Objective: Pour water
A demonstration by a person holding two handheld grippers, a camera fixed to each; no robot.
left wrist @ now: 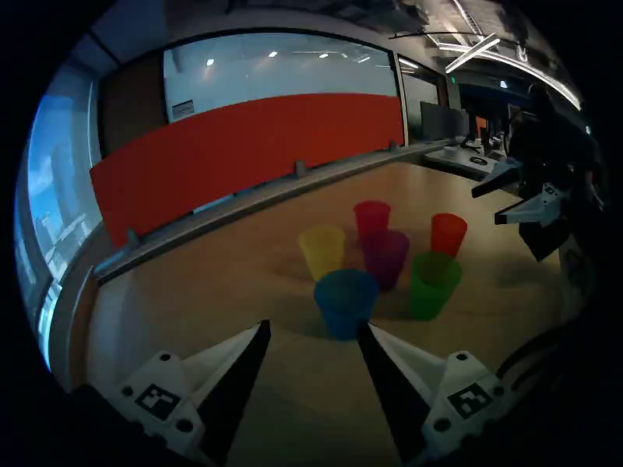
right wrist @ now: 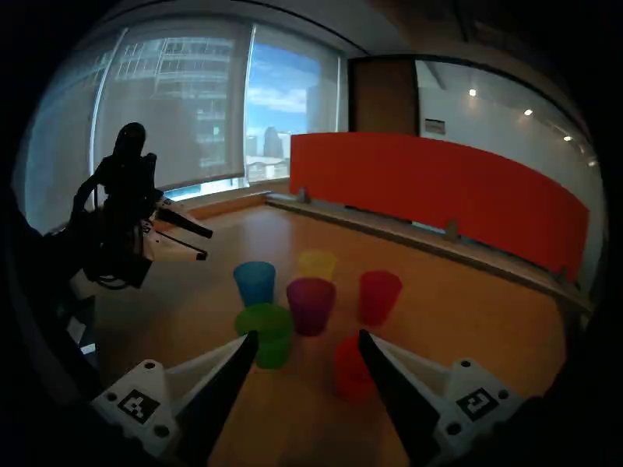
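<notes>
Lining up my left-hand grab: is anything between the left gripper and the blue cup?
No: the left gripper view shows bare table between the left gripper and the blue cup just ahead.

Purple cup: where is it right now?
In the left gripper view the purple cup stands mid-cluster on the table, behind the blue cup, between the yellow cup and the green cup.

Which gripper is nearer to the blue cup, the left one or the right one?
Left. The left gripper has the blue cup just ahead of its fingertips. The right gripper is across the cluster, with the green cup between.
</notes>
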